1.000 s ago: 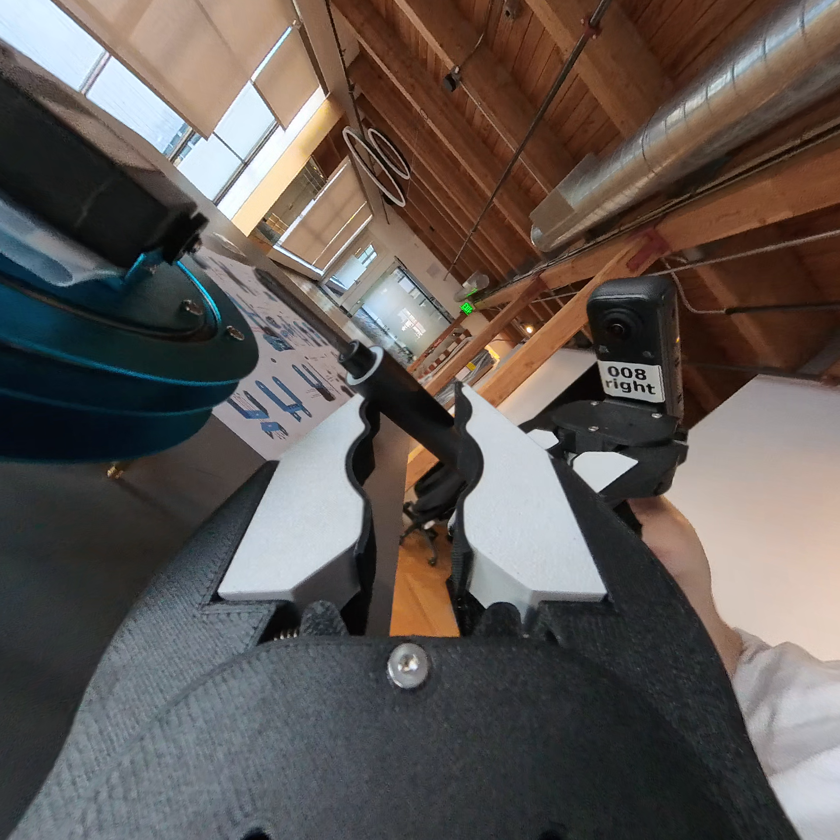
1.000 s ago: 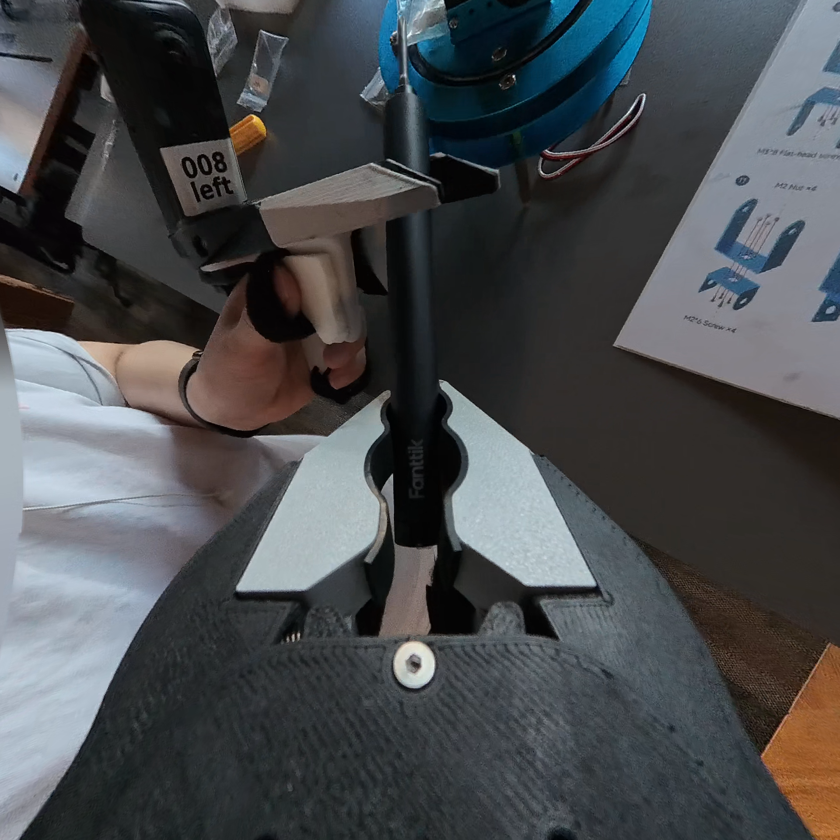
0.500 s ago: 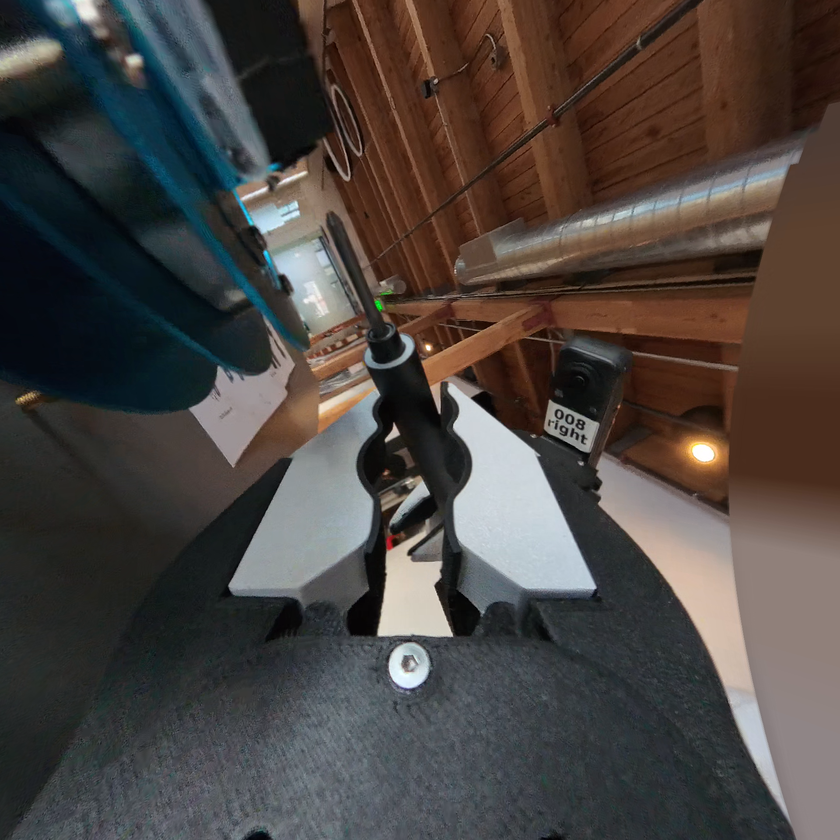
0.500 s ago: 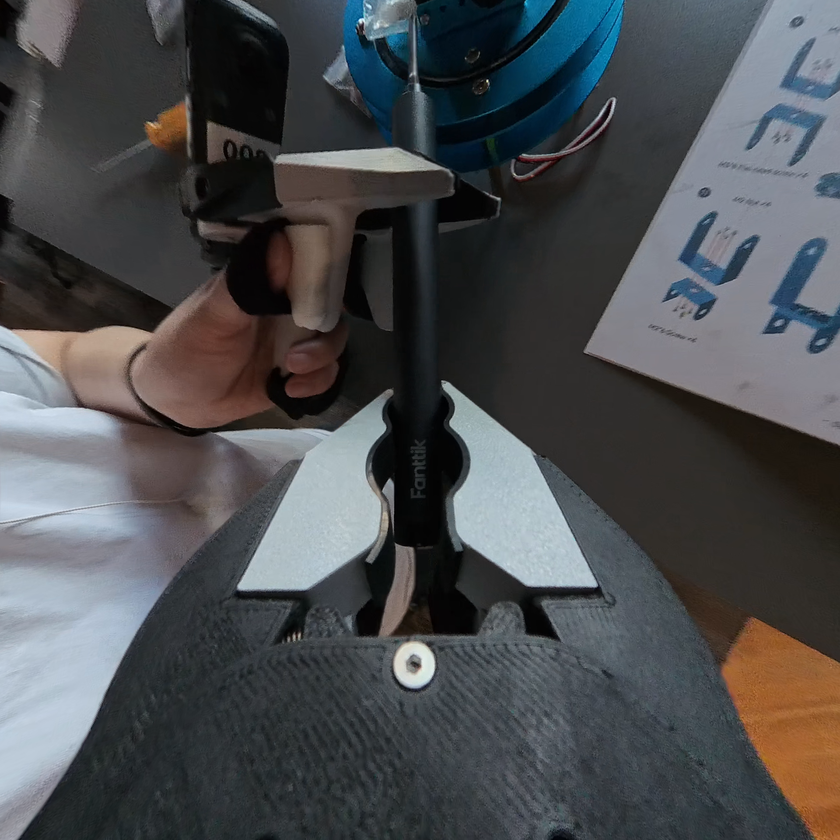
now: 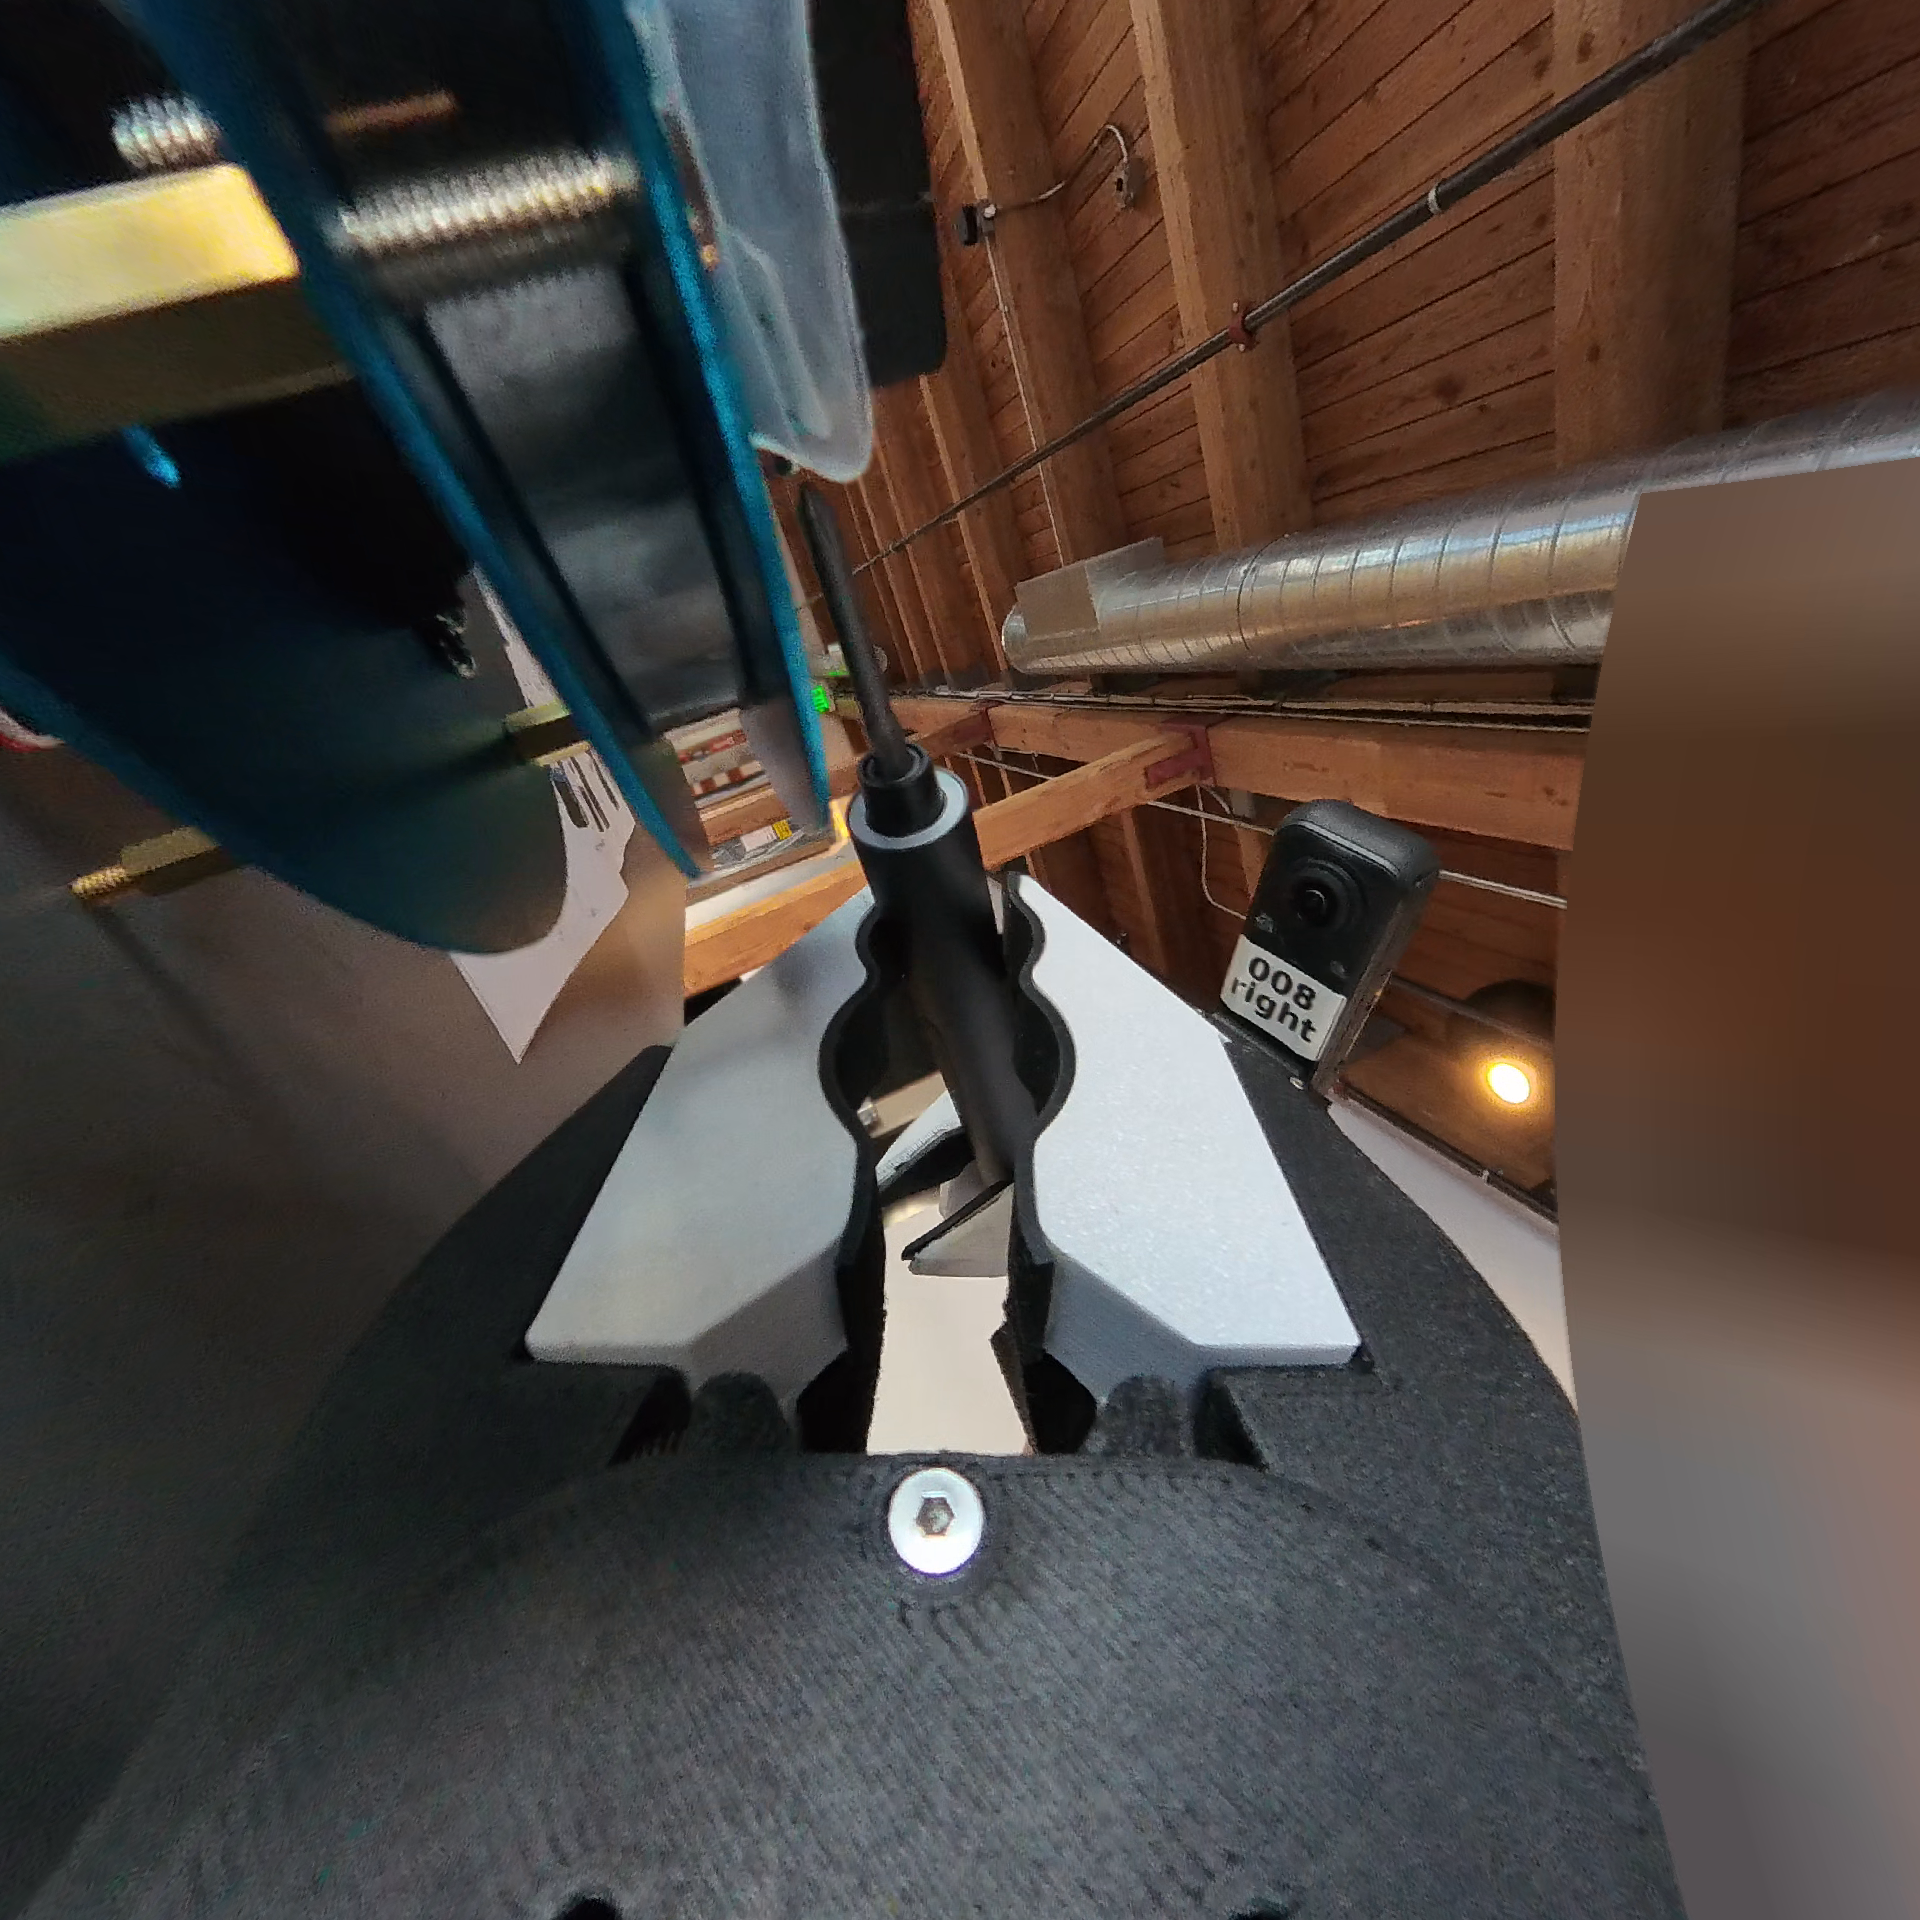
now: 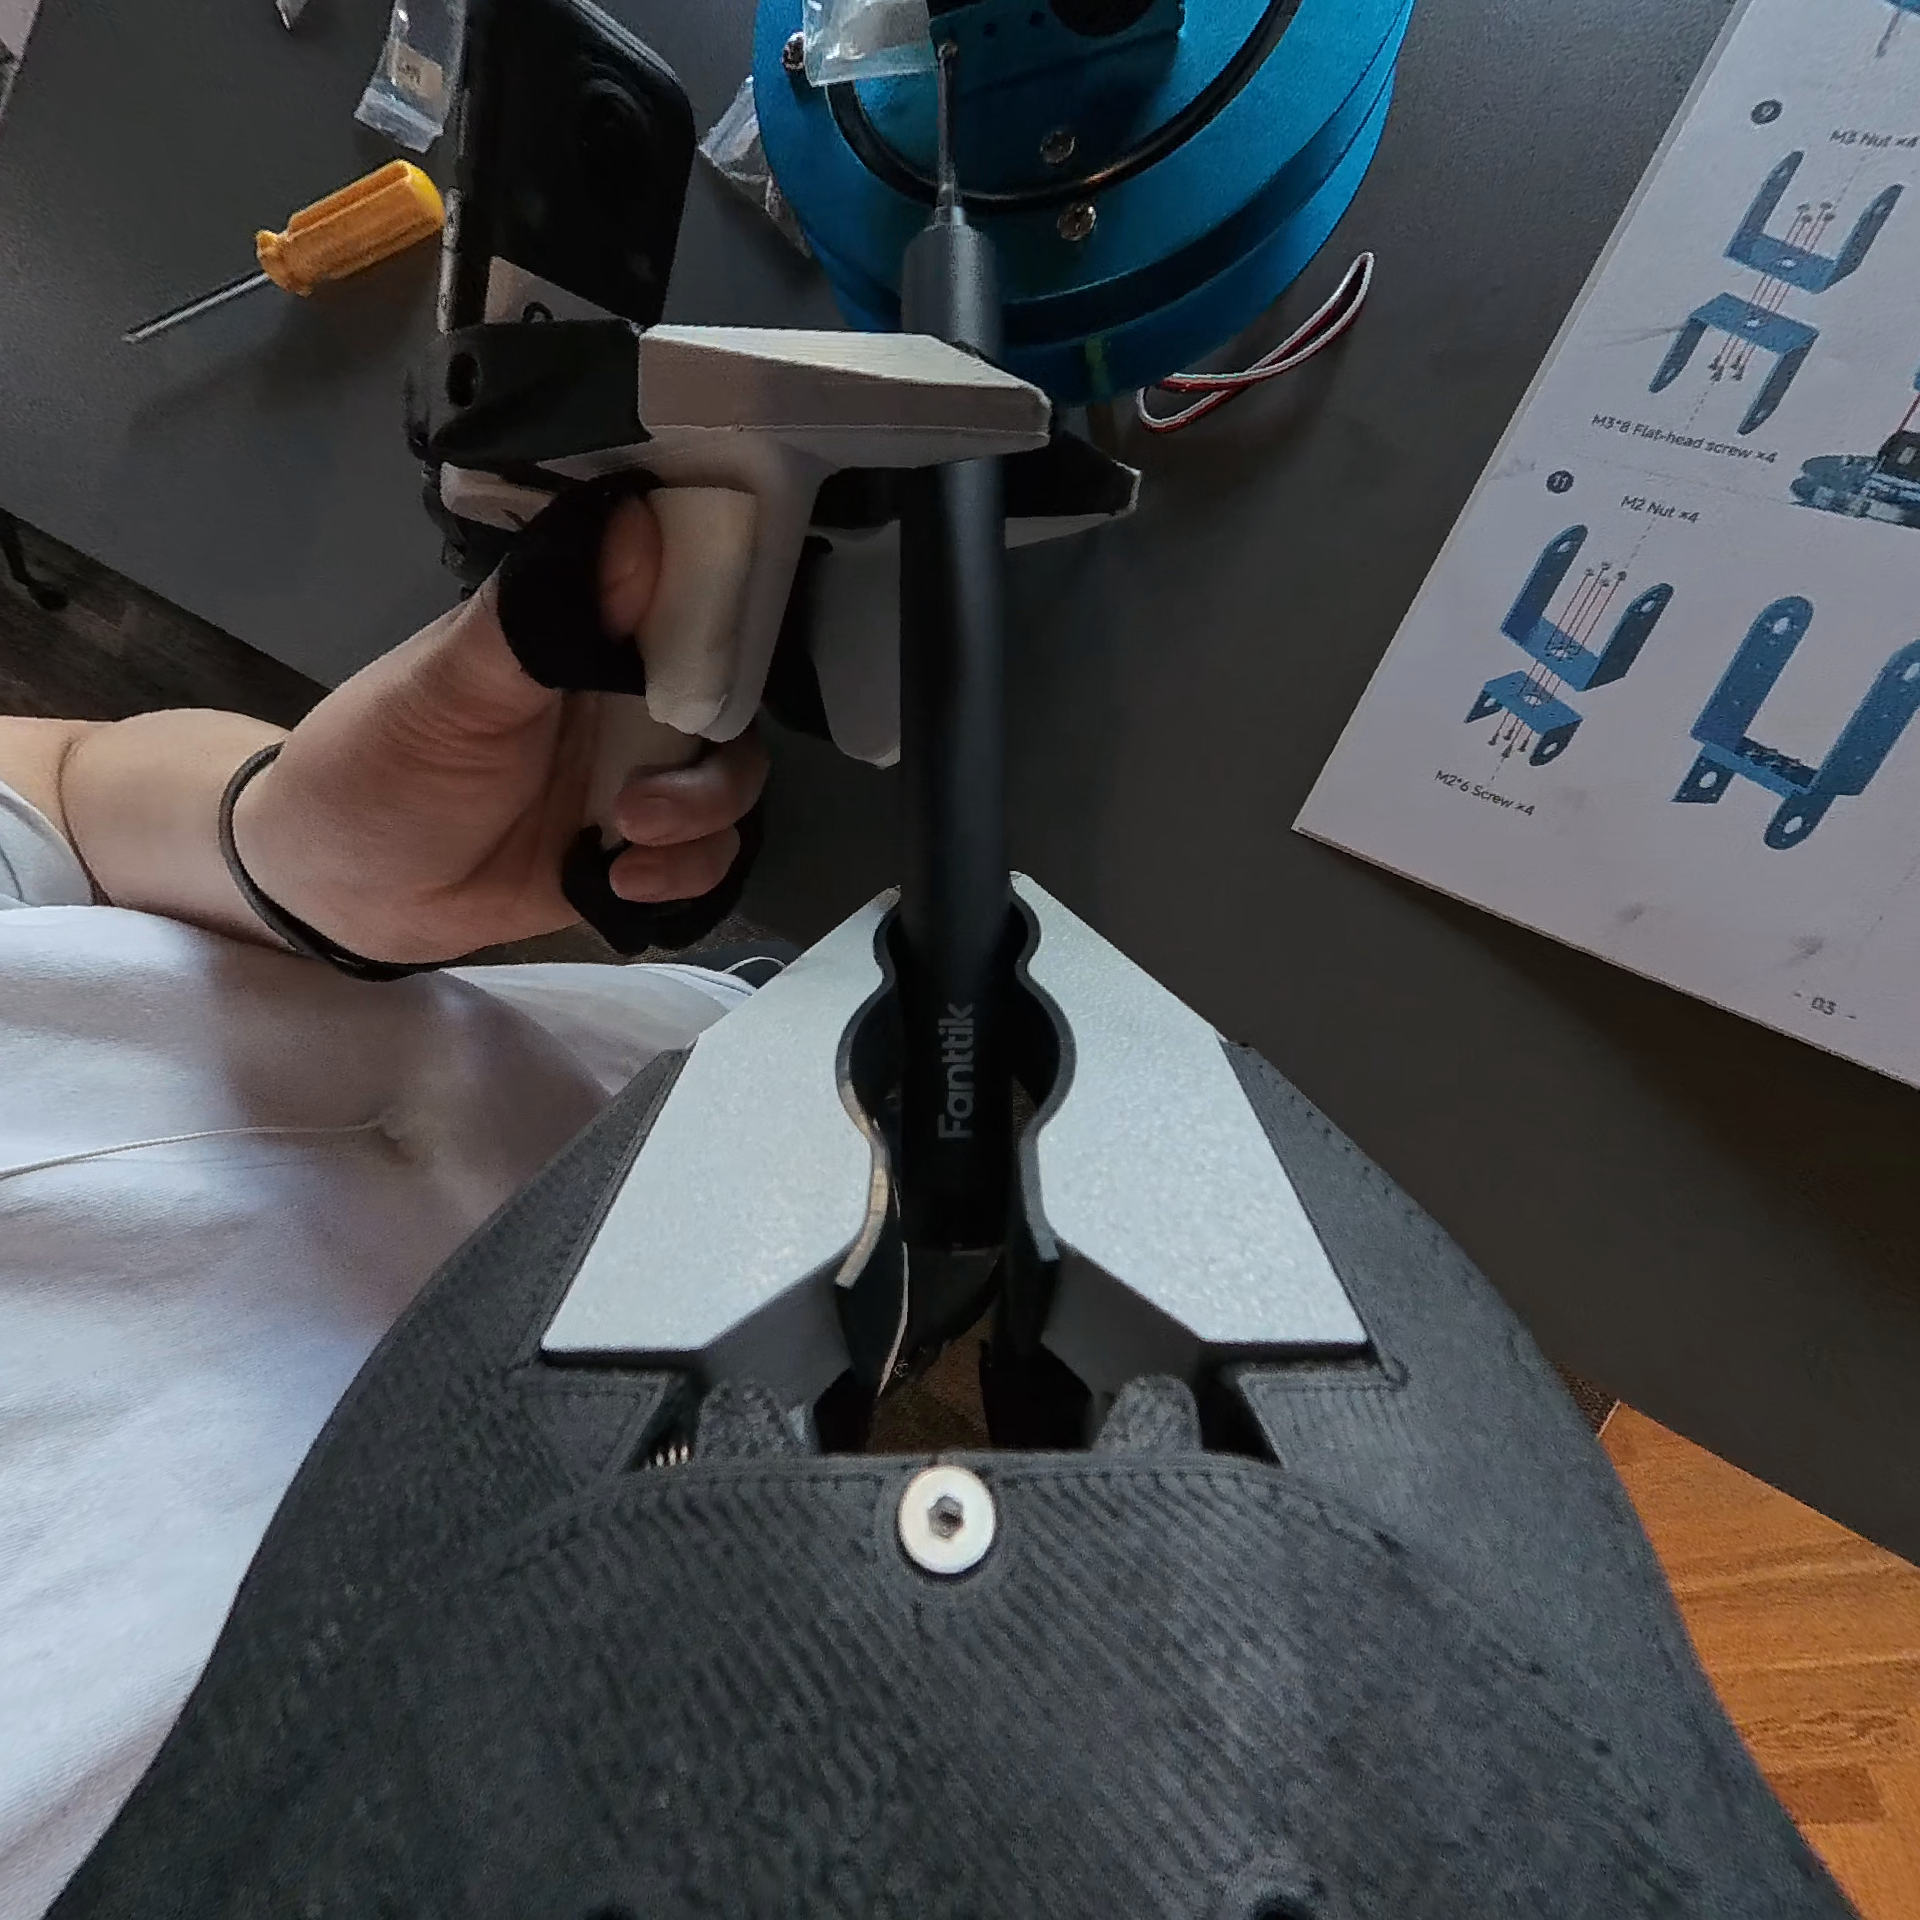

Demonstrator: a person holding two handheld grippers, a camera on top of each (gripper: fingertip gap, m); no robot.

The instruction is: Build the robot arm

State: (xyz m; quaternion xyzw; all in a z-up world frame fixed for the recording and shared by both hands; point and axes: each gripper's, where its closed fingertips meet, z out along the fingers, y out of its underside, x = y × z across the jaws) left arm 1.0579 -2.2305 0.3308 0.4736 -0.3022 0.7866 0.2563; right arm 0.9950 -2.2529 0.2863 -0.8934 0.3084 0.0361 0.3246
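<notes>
Gripping one black screwdriver (image 6: pixel 951 644), both grippers (image 6: pixel 951 1039) (image 5: pixel 940 1039) clamp it; tip meets blue base (image 6: pixel 1195 208).

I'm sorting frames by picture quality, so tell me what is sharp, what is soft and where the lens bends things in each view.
Left wrist view: the blue round assembly close to the lens is soft, the black screwdriver in the left hand-held gripper is sharp, the ceiling duct bows, and a ceiling lamp glares. Right wrist view: evenly lit and sharp on the right hand-held gripper, with the instruction sheet edges skewed.
</notes>
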